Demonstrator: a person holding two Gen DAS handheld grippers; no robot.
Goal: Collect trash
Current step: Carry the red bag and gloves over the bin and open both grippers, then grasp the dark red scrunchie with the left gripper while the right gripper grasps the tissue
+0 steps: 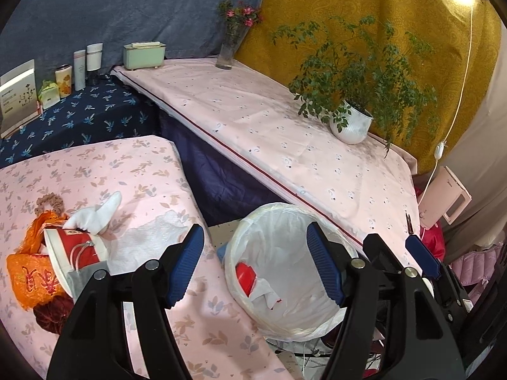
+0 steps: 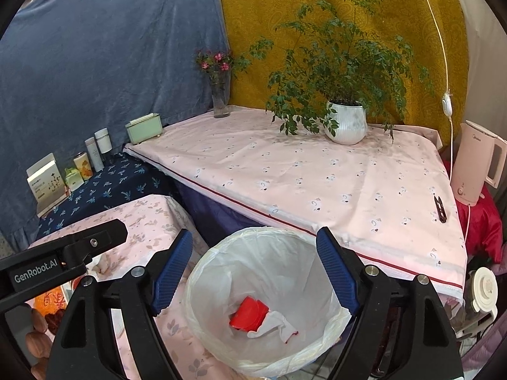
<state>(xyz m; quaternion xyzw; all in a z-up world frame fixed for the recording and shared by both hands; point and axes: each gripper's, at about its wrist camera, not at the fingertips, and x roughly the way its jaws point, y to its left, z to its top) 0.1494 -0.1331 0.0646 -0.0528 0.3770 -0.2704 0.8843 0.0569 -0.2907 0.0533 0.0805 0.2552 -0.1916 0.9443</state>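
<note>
A white bin with a plastic liner (image 1: 253, 291) (image 2: 221, 342) stands on the floor beside the low pink table. Inside lie a red piece (image 1: 245, 277) (image 2: 248, 313) and a white tissue (image 2: 279, 323). My left gripper (image 1: 256, 269) is open and empty, just above the bin's left rim. My right gripper (image 2: 253, 272) is open and empty, directly above the bin. On the low table to the left lie a white tissue (image 1: 149, 240), a white sock (image 1: 95, 215), a red shoe (image 1: 76, 250) and an orange bag (image 1: 35, 275).
A higher pink-clothed table (image 2: 301, 171) holds a potted plant (image 2: 347, 126), a flower vase (image 2: 221, 98), a green box (image 2: 144, 129) and black clippers (image 2: 440, 209). Bottles and boxes (image 2: 76, 167) stand on a navy cloth at left. A pink kettle (image 2: 475, 164) stands at right.
</note>
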